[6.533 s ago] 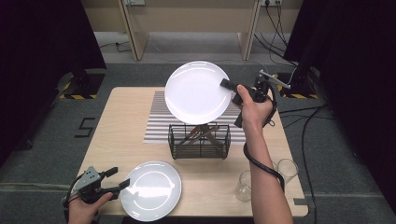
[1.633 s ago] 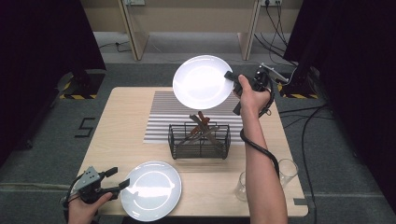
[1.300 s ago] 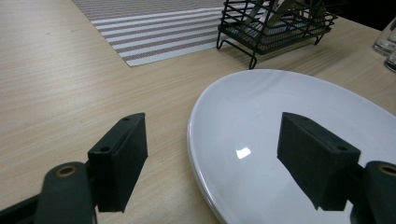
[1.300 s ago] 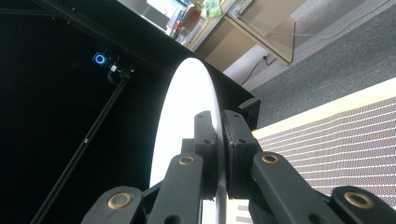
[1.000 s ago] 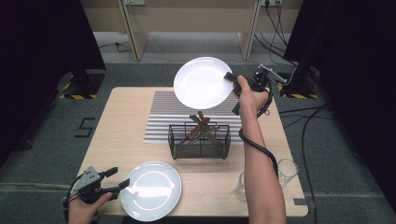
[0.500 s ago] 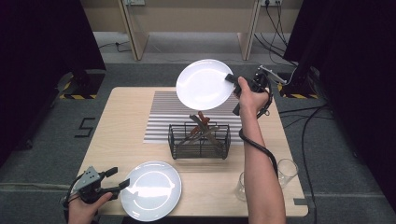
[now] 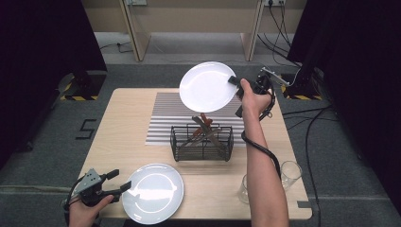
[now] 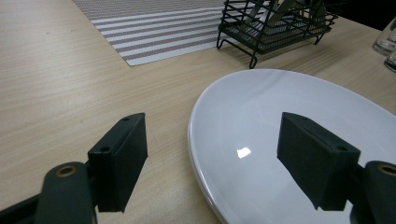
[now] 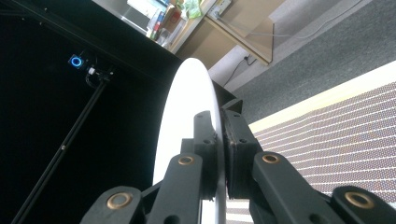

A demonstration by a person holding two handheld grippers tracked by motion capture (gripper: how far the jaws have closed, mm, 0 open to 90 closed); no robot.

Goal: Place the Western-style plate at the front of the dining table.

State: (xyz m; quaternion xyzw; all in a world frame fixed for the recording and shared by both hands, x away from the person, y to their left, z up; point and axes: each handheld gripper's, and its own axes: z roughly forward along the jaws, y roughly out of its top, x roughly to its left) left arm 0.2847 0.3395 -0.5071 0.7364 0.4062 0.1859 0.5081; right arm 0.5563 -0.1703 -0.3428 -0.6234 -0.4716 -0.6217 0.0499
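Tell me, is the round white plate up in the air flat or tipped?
Tipped. The lifted round white plate stands nearly on edge, pinched by the right gripper.

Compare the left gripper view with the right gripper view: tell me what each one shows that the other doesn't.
Left gripper view: open jaws astride the rim of a white plate lying flat on the wooden table, plus a black wire basket and glasses. Right gripper view: jaws clamped on the rim of a lifted white plate, seen edge-on, with dark curtain and floor beyond. Both: the striped mat.

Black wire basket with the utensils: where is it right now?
High view: the black wire basket stands mid-table on the near edge of the striped placemat, below the raised white plate and beyond the flat white plate.
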